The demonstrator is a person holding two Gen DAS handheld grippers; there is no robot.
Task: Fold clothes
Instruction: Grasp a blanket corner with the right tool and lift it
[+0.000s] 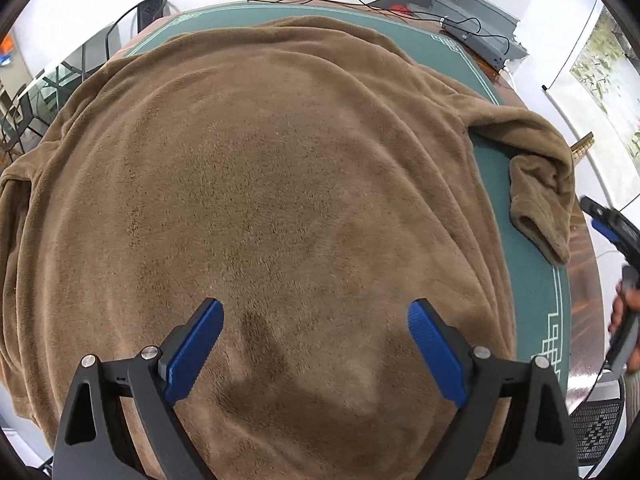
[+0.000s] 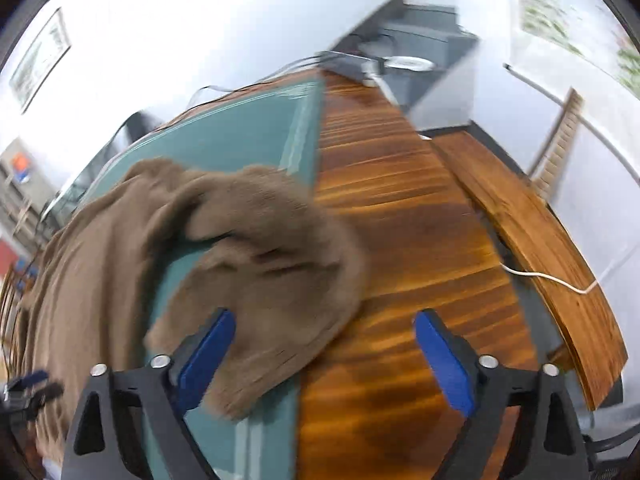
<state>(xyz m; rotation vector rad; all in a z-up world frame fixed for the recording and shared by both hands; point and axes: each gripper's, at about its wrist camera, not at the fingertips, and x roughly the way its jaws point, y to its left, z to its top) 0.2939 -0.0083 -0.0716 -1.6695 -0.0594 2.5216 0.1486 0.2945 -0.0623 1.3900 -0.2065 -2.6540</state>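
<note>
Fleece garment (image 1: 260,184) lies spread under both grippers' empty, wide-open jaws.

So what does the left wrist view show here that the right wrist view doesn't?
Only the left wrist view shows the whole body of the brown fleece garment spread flat, with the open left gripper over it, and the hand holding the right gripper at the frame edge.

Only the right wrist view shows the bare wooden tabletop, a white cable, and the open right gripper near the sleeve.

Both show the garment, that sleeve and the green mat.
</note>
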